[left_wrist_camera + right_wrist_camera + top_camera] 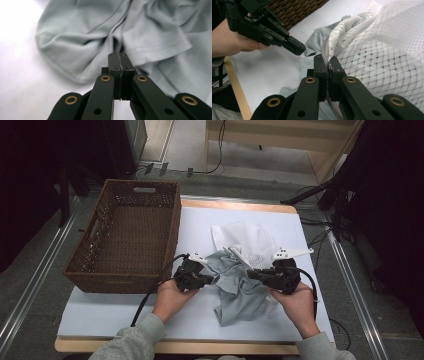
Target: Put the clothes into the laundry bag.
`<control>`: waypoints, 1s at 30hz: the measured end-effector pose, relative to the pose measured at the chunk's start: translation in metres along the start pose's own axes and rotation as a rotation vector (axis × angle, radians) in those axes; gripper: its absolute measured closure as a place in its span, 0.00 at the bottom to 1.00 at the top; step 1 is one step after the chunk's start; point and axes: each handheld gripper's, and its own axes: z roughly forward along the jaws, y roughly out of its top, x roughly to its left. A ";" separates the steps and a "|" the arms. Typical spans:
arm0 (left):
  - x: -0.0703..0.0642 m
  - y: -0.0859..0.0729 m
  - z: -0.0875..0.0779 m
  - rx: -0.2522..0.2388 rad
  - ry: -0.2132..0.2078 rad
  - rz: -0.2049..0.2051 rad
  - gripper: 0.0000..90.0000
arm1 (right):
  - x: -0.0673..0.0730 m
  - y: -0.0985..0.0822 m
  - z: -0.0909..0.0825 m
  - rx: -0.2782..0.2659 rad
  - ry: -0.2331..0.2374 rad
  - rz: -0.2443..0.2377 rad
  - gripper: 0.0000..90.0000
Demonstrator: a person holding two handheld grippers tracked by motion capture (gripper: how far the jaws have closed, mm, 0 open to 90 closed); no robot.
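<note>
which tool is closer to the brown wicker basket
Left. The left tool sits just off the near right corner of the brown woven wicker basket. The right tool, shut on the white mesh laundry bag, lies farther right, across the crumpled grey shirt.

Surface: my wooden-edged table [240, 206], topped by a white sheet [115, 312] | far left on it: brown wicker basket [127, 237] | middle, before me: crumpled grey-blue shirt [235, 287], with a white mesh laundry bag [247, 237] lying partly over its far side.
</note>
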 end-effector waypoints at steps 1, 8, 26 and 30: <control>0.001 -0.001 0.000 0.005 0.016 -0.009 1.00 | 0.000 0.000 0.000 0.001 0.001 -0.001 0.99; 0.005 -0.014 0.003 0.030 0.026 -0.020 1.00 | -0.001 0.000 -0.001 0.000 0.003 0.000 0.99; 0.001 0.011 0.032 -0.022 0.039 -0.066 1.00 | -0.002 0.001 0.001 0.003 0.005 0.002 0.99; -0.008 0.024 0.034 -0.037 0.025 -0.035 1.00 | -0.002 0.001 0.001 0.003 0.002 0.000 0.99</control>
